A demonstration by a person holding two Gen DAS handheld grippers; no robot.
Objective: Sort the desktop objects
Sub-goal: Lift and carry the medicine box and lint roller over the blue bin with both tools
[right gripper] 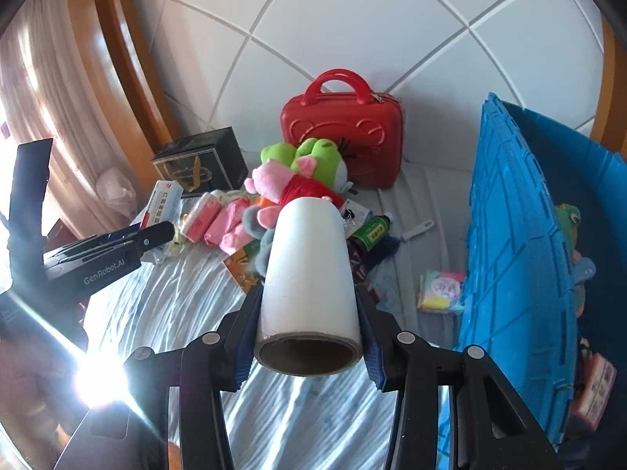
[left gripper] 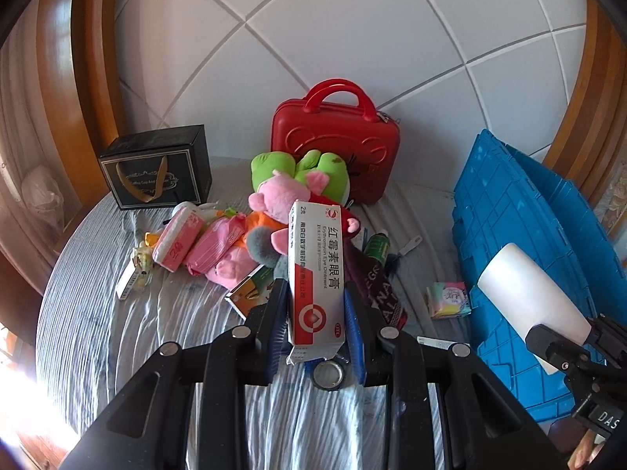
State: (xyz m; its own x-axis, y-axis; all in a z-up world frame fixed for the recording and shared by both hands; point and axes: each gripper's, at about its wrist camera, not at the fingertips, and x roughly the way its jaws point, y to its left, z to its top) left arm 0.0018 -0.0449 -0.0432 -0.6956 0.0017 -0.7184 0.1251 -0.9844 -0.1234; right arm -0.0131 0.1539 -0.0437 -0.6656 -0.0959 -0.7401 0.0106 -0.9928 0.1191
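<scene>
Our right claw (right gripper: 309,337) gripped a roll (right gripper: 309,274), left claw (left gripper: 315,313) a box (left gripper: 316,274); few items filled the bin (right gripper: 521,235), most lay beside it.

Your toys (left gripper: 290,192) lie piled mid-table, the case (left gripper: 337,149) behind them — the bag (left gripper: 156,168) stands to their left, the crate (right gripper: 521,254) at your right.
</scene>
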